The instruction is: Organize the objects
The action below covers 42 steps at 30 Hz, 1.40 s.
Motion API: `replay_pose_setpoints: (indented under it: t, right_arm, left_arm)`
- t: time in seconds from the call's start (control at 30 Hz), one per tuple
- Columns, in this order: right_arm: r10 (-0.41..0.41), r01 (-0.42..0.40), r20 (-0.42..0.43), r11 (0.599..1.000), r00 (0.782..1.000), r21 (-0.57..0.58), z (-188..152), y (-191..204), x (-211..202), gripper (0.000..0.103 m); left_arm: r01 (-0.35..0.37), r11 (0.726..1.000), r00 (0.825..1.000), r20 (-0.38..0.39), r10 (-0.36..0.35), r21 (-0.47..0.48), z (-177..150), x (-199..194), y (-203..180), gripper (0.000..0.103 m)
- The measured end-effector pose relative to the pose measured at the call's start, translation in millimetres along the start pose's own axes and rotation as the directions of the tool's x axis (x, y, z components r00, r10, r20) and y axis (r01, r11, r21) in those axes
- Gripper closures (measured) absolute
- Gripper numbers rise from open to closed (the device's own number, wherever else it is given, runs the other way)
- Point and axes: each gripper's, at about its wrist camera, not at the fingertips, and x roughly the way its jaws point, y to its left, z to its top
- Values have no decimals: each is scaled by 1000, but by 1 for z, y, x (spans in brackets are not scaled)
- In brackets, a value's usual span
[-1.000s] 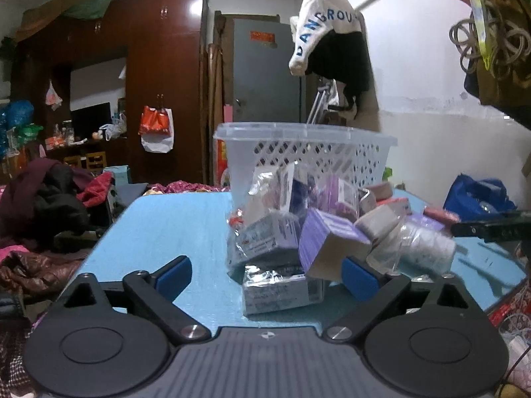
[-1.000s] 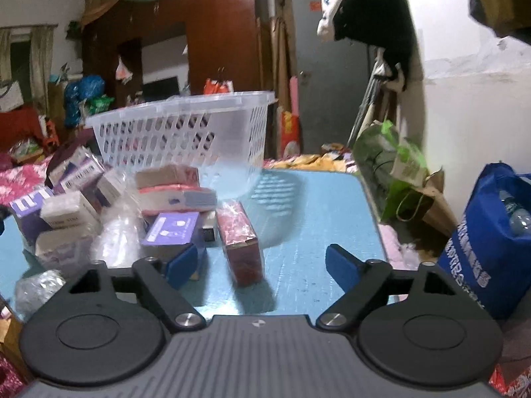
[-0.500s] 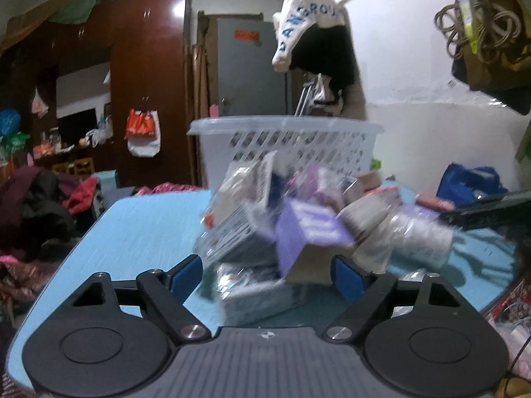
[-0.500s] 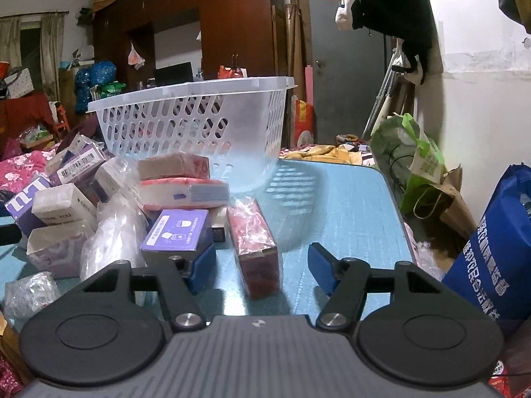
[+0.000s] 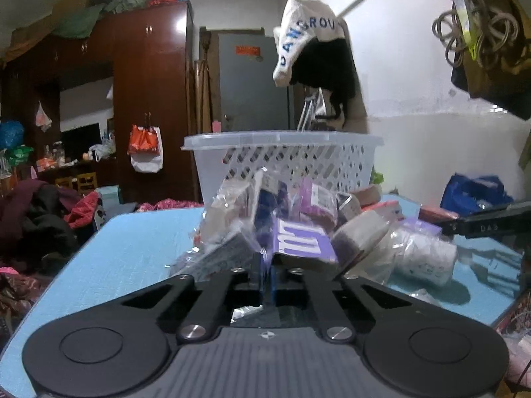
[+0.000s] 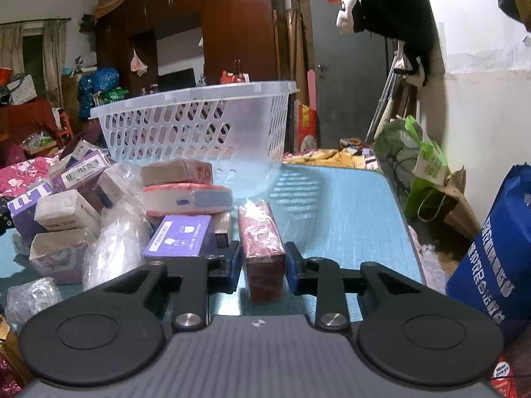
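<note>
Right tongs [image 6: 262, 262] are straddling the red shrink-wrapped box [image 6: 262, 237] near the table's [image 6: 341, 205] right edge, pads not quite touching. Looks light, stiff, slippery film, so I'd pinch the long sides. Left tongs [image 5: 265, 273] are pinched nearly together on clear wrap at the pile's [image 5: 298, 229] front.

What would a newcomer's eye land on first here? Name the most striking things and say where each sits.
First, the jumbled pile of boxes and plastic-wrapped packets heaped on the blue table, just in front of the white slotted basket. Next, the right claw, its blue pads on either side of a red wrapped box at the pile's right edge. In the left view, the left claw is closed at the purple box.
</note>
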Motion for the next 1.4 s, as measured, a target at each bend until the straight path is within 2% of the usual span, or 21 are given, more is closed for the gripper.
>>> replay_pose_setpoints:
  t: [0.47, 0.63, 0.77, 0.93, 1.07, 1.2, 1.27, 1.33, 1.4]
  right_arm:
    - [11, -14, 88, 999, 996, 33, 9, 0, -26, 73]
    - [19, -22, 108, 999, 994, 28, 18, 5, -28, 73]
    - [29, -31, 115, 999, 993, 18, 21, 8, -29, 73]
    - [41, -45, 124, 999, 991, 29, 23, 6, -31, 73]
    - [52, -57, 144, 998, 988, 29, 29, 8, -33, 73]
    - [86, -89, 170, 996, 982, 6, 52, 16, -28, 73]
    - [117, -115, 180, 993, 977, -20, 76, 24, -19, 73]
    - [116, -106, 191, 993, 975, -61, 105, 35, -5, 73]
    - [114, -97, 181, 990, 977, -100, 131, 44, 14, 73]
  left_arm:
    - [102, 989, 993, 70, -94, -109, 20, -3, 20, 97]
    - [131, 982, 991, 52, -125, -133, 30, 13, 26, 97]
    - [131, 982, 991, 41, -126, -138, 26, 15, 27, 98]
    - [142, 979, 987, 99, -128, -144, 28, 2, 30, 98]
    - [144, 976, 985, 114, -126, -162, 39, 4, 37, 98]
    - [160, 967, 979, 155, -130, -200, 65, 12, 49, 98]
    - [179, 961, 974, 178, -142, -211, 90, 21, 55, 98]
    - [200, 952, 967, 202, -154, -230, 116, 35, 59, 98]
    - [178, 959, 973, 187, -138, -220, 141, 57, 58, 98]
